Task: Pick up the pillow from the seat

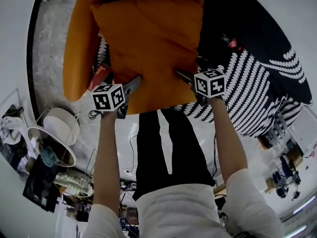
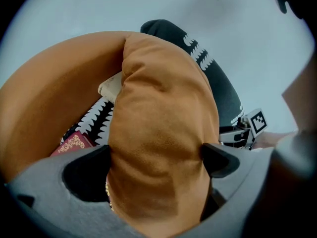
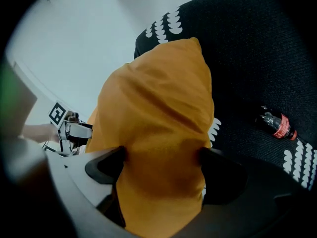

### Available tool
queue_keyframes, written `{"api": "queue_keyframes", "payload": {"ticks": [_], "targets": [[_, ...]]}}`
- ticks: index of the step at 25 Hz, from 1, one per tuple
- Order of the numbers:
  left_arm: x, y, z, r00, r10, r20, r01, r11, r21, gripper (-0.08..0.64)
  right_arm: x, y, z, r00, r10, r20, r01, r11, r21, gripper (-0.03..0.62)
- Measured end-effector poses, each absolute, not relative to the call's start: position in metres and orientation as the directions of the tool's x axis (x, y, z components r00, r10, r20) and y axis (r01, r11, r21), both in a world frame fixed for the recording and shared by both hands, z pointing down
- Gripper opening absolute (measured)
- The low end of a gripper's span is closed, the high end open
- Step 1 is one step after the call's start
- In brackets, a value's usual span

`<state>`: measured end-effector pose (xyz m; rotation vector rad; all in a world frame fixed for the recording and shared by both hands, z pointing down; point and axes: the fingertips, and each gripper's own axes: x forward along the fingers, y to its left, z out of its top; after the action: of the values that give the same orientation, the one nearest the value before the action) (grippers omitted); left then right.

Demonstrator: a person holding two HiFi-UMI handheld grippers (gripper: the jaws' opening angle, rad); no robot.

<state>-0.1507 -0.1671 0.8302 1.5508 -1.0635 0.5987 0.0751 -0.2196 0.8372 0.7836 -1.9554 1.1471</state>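
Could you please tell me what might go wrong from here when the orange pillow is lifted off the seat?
1. Both the left claw and the right claw stand wide around one edge of the thick orange fabric pillow; a hold on such a soft edge may slip, or let the far side sag.
2. The dark red booklet with gold ornament lies close beside the pillow near the left claw and could get dragged along.

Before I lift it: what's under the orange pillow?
A red book and black-and-white patterned fabric poke out beside the pillow on the orange seat; anything directly beneath it is covered.
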Motion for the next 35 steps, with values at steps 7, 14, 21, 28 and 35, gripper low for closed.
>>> {"api": "queue_keyframes", "payload": {"ticks": [7, 14, 21, 28, 35], "targets": [[-0.149, -0.168, 0.834, 0.467, -0.318, 0.825, -0.869, 0.009, 0.495, 0.584, 0.071, -0.219, 0.842, -0.558, -0.111, 0.823, -0.781, 0.407, -0.474, 0.437], [-0.141, -0.164, 0.827, 0.448, -0.327, 0.832, -0.882, -0.012, 0.471, 0.431, 0.07, -0.214, 0.834, -0.553, -0.098, 0.828, -0.781, 0.408, -0.473, 0.309], [-0.141, -0.159, 0.818, 0.427, -0.357, 0.831, -0.896, -0.042, 0.442, 0.335, 0.073, -0.209, 0.821, -0.509, -0.149, 0.848, -0.803, 0.437, -0.406, 0.199], [-0.138, -0.146, 0.797, 0.41, -0.411, 0.815, -0.898, -0.027, 0.439, 0.269, 0.083, -0.201, 0.795, -0.515, -0.19, 0.836, -0.805, 0.442, -0.396, 0.132], [-0.13, -0.13, 0.767, 0.412, -0.459, 0.787, -0.887, -0.004, 0.462, 0.212, 0.091, -0.193, 0.768, -0.524, -0.236, 0.818, -0.81, 0.435, -0.393, 0.083]]}}
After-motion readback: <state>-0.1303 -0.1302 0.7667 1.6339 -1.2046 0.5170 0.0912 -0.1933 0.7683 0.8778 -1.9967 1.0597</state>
